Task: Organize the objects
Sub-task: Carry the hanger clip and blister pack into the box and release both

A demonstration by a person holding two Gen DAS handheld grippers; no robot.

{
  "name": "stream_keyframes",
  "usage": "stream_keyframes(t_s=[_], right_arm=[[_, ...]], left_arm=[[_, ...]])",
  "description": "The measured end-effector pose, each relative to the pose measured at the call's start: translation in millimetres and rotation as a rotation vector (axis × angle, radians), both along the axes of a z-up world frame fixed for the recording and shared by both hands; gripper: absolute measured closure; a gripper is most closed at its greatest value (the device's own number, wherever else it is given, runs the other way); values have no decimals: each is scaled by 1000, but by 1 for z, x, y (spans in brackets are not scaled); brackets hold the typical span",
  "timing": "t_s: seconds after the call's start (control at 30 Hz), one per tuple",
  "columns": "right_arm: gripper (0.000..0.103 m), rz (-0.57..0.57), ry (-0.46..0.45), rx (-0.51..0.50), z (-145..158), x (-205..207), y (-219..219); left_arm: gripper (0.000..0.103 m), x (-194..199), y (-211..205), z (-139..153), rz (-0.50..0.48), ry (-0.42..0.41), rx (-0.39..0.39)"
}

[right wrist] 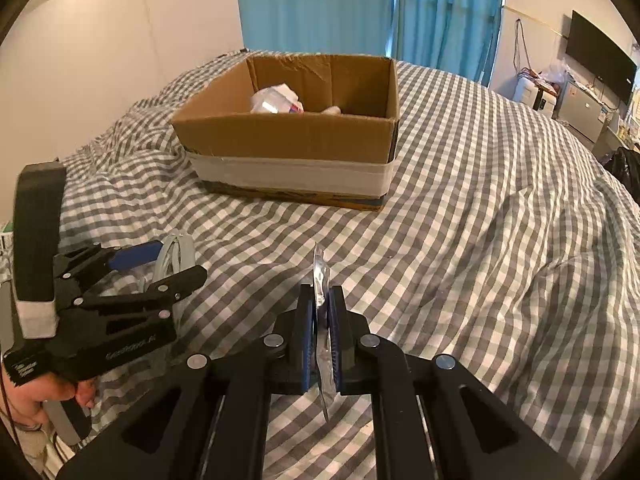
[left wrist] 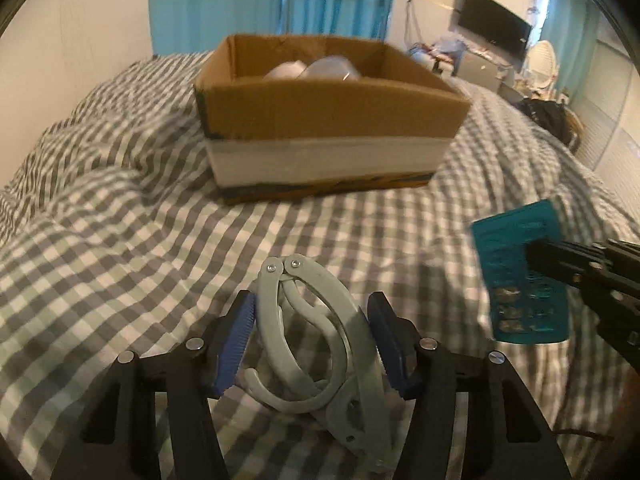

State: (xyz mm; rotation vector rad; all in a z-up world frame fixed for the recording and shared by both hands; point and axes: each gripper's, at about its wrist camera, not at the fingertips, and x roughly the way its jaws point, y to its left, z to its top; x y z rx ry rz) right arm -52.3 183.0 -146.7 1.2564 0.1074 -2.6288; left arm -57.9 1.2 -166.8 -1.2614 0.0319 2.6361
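Observation:
A grey folding plastic hanger [left wrist: 316,344] stands between the blue pads of my left gripper [left wrist: 314,344], which closes on it just above the checked bedspread [left wrist: 120,240]. My right gripper [right wrist: 320,320] is shut on a thin teal packet [right wrist: 322,300], seen edge-on here and flat in the left wrist view [left wrist: 520,276]. An open cardboard box [left wrist: 328,120] with a white tape band sits ahead on the bed; it also shows in the right wrist view [right wrist: 292,140]. It holds white plastic-wrapped items [right wrist: 276,100]. The left gripper with the hanger shows at lower left in the right wrist view [right wrist: 160,268].
The bed is rumpled with folds at the left [left wrist: 80,140]. Teal curtains [right wrist: 360,4] hang behind the box. A wall TV [left wrist: 496,24] and a cluttered desk [left wrist: 472,60] stand at the far right. A dark bag [left wrist: 548,116] lies by the bed's right edge.

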Motion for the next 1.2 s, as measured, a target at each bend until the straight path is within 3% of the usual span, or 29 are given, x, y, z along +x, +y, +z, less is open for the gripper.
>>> stream_keyframes(t_s=[0.33, 0.73, 0.93, 1.0, 1.07, 1.2], right_arm=[[96, -5, 99, 4, 44, 32, -3], [96, 2, 234, 2, 107, 59, -4], [96, 9, 251, -10, 116, 59, -1], [96, 9, 244, -11, 113, 56, 0], [96, 10, 235, -10, 110, 53, 1], [96, 19, 238, -5, 113, 44, 1]], left_arm=[[49, 21, 4, 44, -29, 78, 62], [58, 36, 3, 109, -46, 227, 91], [61, 27, 4, 99, -43, 205, 88], [71, 26, 3, 95, -43, 190, 94], [93, 24, 4, 93, -50, 177, 95], [93, 15, 8, 96, -80, 187, 86]])
